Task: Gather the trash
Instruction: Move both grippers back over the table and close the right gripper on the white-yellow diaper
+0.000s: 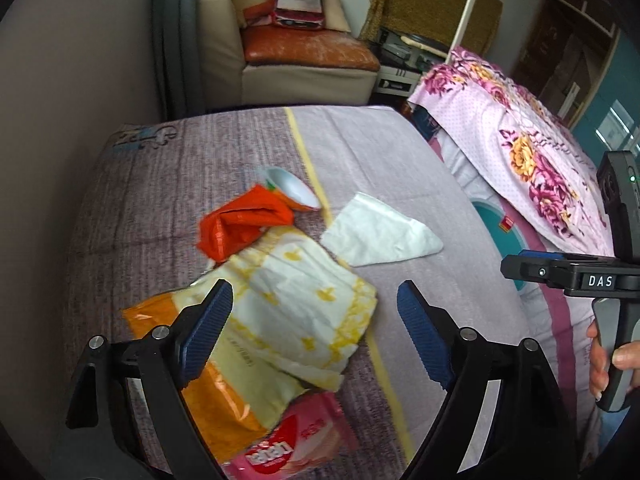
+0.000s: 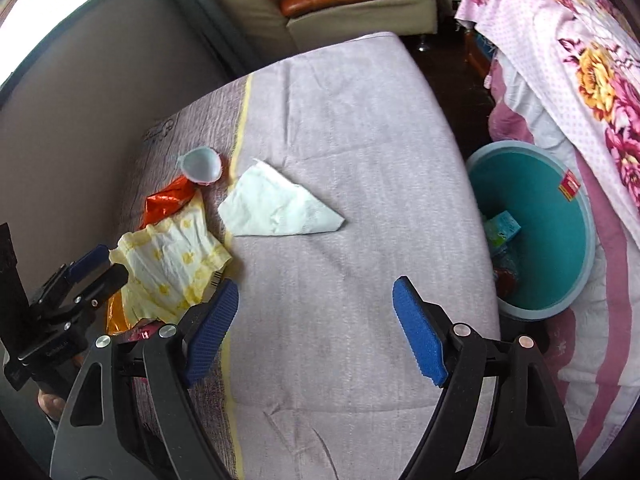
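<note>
Trash lies on a cloth-covered table (image 1: 400, 168): a white and yellow wrapper (image 1: 296, 304), an orange-red wrapper (image 1: 240, 224), a small white cup (image 1: 290, 186) on its side, a white tissue (image 1: 380, 232) and a pink packet (image 1: 296, 440). My left gripper (image 1: 316, 320) is open just above the white and yellow wrapper. My right gripper (image 2: 316, 320) is open and empty over bare cloth (image 2: 352, 160), right of the pile. The tissue (image 2: 276, 208), cup (image 2: 202, 166) and white and yellow wrapper (image 2: 172, 260) also show in the right wrist view.
A teal bin (image 2: 548, 216) with some trash inside stands on the floor right of the table. A floral sheet (image 2: 580, 60) covers something behind it. A sofa (image 1: 304, 56) stands beyond the table, a wall (image 1: 80, 60) on the left.
</note>
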`<action>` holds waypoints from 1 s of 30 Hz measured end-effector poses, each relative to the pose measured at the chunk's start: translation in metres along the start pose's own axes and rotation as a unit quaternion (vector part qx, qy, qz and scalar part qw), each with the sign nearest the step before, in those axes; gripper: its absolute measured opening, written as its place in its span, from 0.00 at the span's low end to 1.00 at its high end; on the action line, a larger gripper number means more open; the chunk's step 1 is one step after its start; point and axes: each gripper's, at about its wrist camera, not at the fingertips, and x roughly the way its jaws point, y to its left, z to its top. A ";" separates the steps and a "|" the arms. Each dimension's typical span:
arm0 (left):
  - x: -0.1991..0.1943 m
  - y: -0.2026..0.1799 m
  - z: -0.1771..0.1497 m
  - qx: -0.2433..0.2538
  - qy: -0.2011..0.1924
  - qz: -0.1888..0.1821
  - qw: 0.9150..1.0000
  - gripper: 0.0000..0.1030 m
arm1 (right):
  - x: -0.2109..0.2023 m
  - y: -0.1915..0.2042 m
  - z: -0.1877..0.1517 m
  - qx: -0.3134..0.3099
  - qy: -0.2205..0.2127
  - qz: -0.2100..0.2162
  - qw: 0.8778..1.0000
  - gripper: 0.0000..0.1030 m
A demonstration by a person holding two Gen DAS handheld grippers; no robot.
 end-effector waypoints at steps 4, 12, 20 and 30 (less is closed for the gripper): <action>-0.007 0.040 -0.010 -0.023 -0.003 0.026 0.999 0.83 | 0.025 0.039 0.004 -0.041 0.021 0.007 0.999 0.74; -0.007 0.098 -0.035 -0.086 0.015 0.038 0.995 0.83 | 0.073 0.104 0.005 -0.123 0.052 0.026 0.991 0.77; 0.003 0.108 -0.047 -0.097 0.029 0.027 0.994 0.83 | 0.107 0.134 0.006 -0.167 0.068 0.027 0.983 0.77; 0.015 0.111 -0.051 -0.105 0.045 0.025 0.993 0.83 | 0.126 0.142 0.003 -0.183 0.070 0.025 0.980 0.77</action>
